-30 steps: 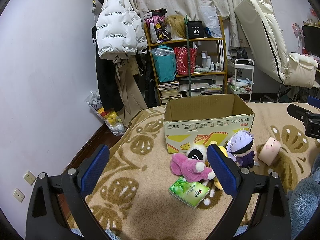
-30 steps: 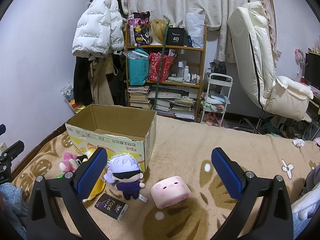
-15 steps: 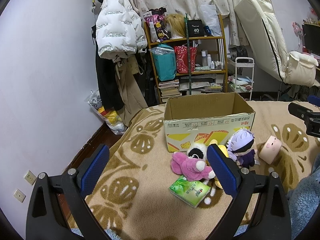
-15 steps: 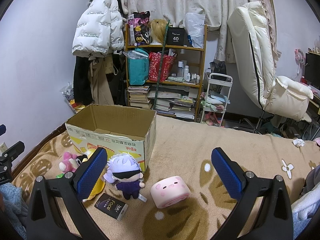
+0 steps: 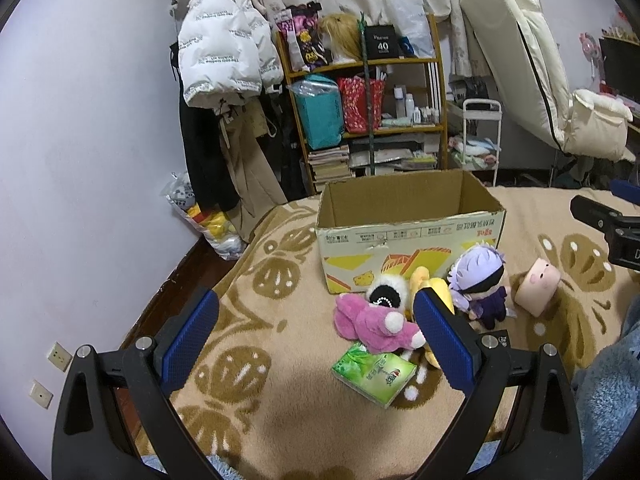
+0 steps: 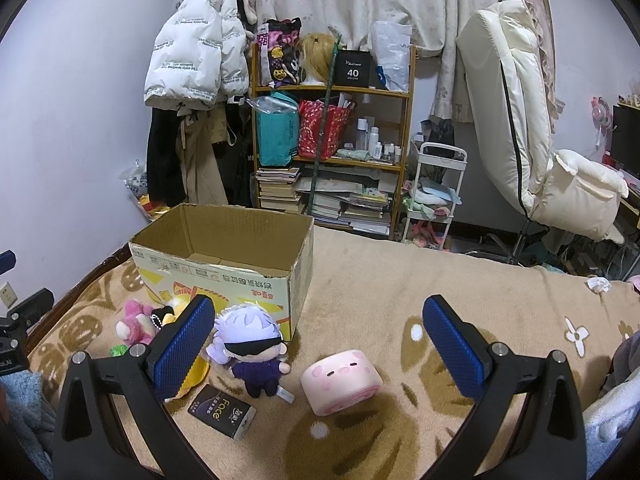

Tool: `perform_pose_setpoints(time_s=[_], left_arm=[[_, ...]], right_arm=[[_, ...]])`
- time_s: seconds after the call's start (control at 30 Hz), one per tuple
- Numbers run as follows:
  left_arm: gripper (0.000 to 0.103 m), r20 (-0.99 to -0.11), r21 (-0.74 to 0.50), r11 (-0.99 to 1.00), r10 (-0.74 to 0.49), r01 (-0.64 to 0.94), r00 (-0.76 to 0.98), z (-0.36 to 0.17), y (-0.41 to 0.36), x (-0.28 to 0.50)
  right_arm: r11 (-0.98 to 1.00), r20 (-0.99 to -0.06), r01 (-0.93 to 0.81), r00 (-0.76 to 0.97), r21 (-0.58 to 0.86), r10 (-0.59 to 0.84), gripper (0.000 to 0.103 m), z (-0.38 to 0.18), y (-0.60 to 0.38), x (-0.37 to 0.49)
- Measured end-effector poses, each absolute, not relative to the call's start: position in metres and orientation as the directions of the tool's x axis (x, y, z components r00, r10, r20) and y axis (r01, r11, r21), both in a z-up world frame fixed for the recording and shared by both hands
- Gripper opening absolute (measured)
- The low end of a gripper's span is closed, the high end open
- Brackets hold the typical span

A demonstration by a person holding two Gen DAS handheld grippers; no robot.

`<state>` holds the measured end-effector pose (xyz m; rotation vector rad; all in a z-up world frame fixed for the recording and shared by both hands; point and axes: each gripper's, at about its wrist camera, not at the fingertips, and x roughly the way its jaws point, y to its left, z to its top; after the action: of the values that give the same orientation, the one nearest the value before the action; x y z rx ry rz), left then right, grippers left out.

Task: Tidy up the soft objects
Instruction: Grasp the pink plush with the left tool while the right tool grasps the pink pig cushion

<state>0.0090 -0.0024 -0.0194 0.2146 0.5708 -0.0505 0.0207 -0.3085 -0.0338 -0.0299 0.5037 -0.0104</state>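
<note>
Tan blanket — pink pig plush between the wide-spread right fingers, untouched.

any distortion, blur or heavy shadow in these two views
Left wrist view: strong fisheye bending, black corners, sharp focus; a soft shadow on the blanket beside the green pack. Right wrist view: same bending, the shelf bows; the pig plush is sharp, evenly lit, no glare.

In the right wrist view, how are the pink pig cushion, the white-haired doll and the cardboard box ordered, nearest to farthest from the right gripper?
1. Pink pig cushion, between the right gripper's fingers.
2. White-haired doll, by the left finger.
3. Cardboard box, behind the doll.
</note>
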Motion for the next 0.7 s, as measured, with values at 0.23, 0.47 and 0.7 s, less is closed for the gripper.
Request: perform_pose_setpoints(time_s=[0.23,0.47,0.7], left_arm=[[0.097,-0.597,0.190,0.978,0.045,0.087,0.801,-0.016,-0.002,0.025],[0.097,-0.649,0.193,0.976,0.051,0.100,0.759,-0.022,-0.005,0.042],[0.097,-0.709,0.176,0.975,0.033,0.132,0.704,-0.031,-0.012,0.065]], right_arm=[[1.000,-0.538,-0.004,0.843,-0.030,-0.012,0.103,-0.055,-0.301,0.040],[1.000,-0.618,0.015,0.786,-0.012,-0.019,0.103,-0.067,-0.309,0.060],[0.996,-0.683,0.051,0.731,0.072,0.012,0.103,-0.082,-0.328,0.078]])
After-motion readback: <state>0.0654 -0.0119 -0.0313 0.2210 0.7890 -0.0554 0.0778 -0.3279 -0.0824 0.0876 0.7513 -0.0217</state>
